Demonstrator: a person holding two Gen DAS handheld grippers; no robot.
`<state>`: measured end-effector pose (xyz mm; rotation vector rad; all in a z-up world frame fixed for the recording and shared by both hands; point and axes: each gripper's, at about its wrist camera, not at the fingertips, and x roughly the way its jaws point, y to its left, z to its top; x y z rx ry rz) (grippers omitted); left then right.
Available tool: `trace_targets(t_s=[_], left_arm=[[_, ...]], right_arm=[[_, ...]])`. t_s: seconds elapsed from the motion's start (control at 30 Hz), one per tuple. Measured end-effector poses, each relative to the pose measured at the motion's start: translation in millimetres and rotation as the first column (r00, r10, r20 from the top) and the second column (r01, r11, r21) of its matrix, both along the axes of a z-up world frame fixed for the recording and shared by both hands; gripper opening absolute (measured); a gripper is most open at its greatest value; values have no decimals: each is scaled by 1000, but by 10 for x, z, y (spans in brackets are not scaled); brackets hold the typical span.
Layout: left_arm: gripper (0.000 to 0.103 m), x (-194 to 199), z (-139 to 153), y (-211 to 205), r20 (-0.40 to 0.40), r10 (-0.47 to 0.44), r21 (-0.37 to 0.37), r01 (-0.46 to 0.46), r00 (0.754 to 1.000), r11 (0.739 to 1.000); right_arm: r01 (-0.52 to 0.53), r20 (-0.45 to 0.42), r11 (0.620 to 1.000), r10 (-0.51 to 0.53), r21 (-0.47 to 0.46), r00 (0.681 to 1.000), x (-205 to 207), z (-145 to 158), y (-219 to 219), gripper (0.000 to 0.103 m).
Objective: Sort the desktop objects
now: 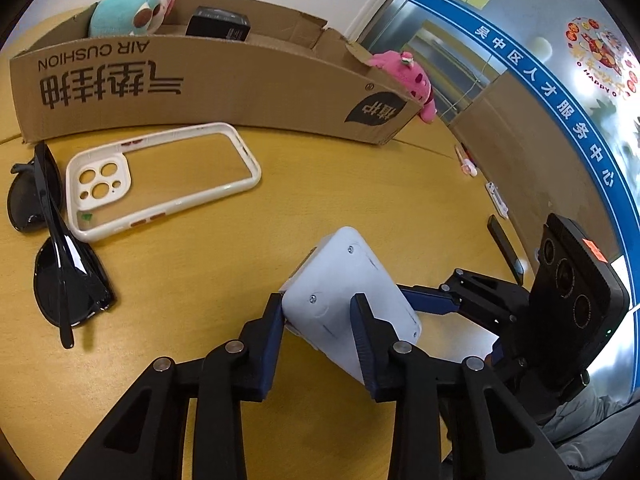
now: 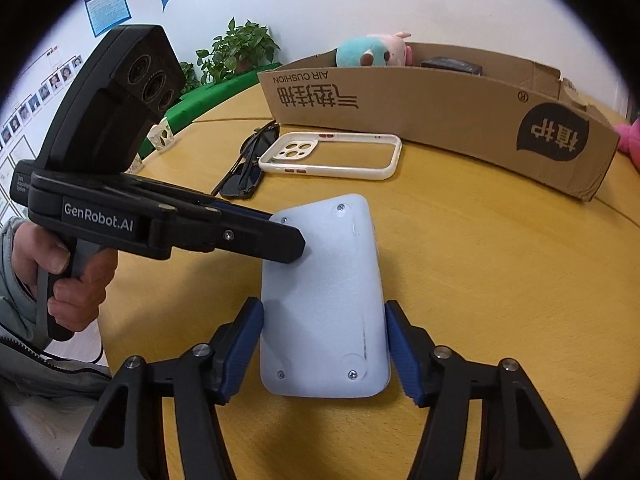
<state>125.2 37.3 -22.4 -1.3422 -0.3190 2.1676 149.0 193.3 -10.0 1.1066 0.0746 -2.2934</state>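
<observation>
A pale blue-white flat device [image 1: 340,280] [image 2: 320,288] with screws in its face sits tilted above the wooden table [image 1: 360,200]. My left gripper [image 1: 318,312] [image 2: 276,228] is shut on its far left corner, one finger over the face and the other under it. My right gripper [image 2: 324,320] [image 1: 420,308] holds the near end, its blue pads [image 2: 250,332] pressed against the two long sides. A white phone case [image 1: 160,180] [image 2: 332,156] and black sunglasses [image 1: 52,248] [image 2: 252,160] lie beyond, in front of a cardboard box [image 1: 240,92] [image 2: 440,112].
The box holds a teal plush [image 1: 128,12] and a small black box [image 1: 218,26]. A pink plush [image 1: 412,76] sits at its right end. Small pens [image 1: 466,160] and a black bar [image 1: 506,248] lie near the right table edge. A person's hand [image 2: 68,272] grips the left handle.
</observation>
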Motion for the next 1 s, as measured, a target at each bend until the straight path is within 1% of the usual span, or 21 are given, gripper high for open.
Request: trace_targets(t_s=[0.03, 0.07, 0.13, 0.2, 0.27, 0.3, 0.33, 0.37, 0.4, 0.47, 0.57, 0.73, 0.83, 0.9, 1.0], left_arm=[[36, -15, -3, -18, 6, 5, 7, -5, 1000, 1000], [36, -26, -11, -28, 11, 12, 12, -12, 1000, 1000], [36, -64, -50, -39, 23, 38, -13, -37, 999, 999], [36, -92, -102, -45, 49, 50, -4, -50, 998, 999], [38, -92, -97, -76, 58, 65, 14, -66, 996, 998], [40, -90, -87, -86, 57, 64, 16, -65, 996, 998], [44, -88, -82, -99, 60, 66, 17, -67, 996, 998], [50, -84, -87, -114, 67, 72, 16, -73, 995, 997], [53, -88, -98, -136, 83, 82, 15, -84, 993, 996], [63, -71, -111, -168, 106, 85, 31, -89, 991, 996], [72, -23, -106, -253, 105, 94, 52, -99, 990, 994], [73, 35, -107, -493, 146, 130, 90, -144, 981, 986], [73, 78, -104, -611, 156, 144, 85, -159, 977, 984], [73, 107, -119, -711, 167, 160, 88, -176, 973, 980], [73, 150, -173, -904, 203, 193, 110, -219, 960, 970]], right_arm=[[12, -18, 1000, -11, 13, 1000, -3, 30, 8, 46], [17, -32, 1000, -16, 25, 999, -1, 54, 13, 43], [10, -64, 998, -5, 66, 998, 2, 101, -15, 33], [-8, -84, 995, 17, 103, 996, 13, 130, -78, 29], [-10, -91, 993, 21, 114, 996, 24, 145, -106, 29], [-15, -91, 994, 25, 107, 996, 34, 156, -107, 27], [-18, -91, 995, 27, 98, 996, 40, 166, -106, 25], [-20, -95, 995, 29, 95, 995, 51, 178, -111, 24], [-21, -105, 995, 31, 103, 994, 69, 190, -130, 24], [-29, -132, 991, 46, 132, 990, 121, 213, -194, 23], [-40, -144, 990, 59, 137, 988, 150, 241, -287, 23], [-88, -181, 988, 110, 125, 977, 229, 304, -443, 23], [-121, -198, 985, 143, 120, 970, 256, 322, -551, 23], [-148, -193, 984, 165, 103, 967, 252, 328, -615, 23], [-193, -173, 979, 201, 65, 964, 224, 323, -715, 23]])
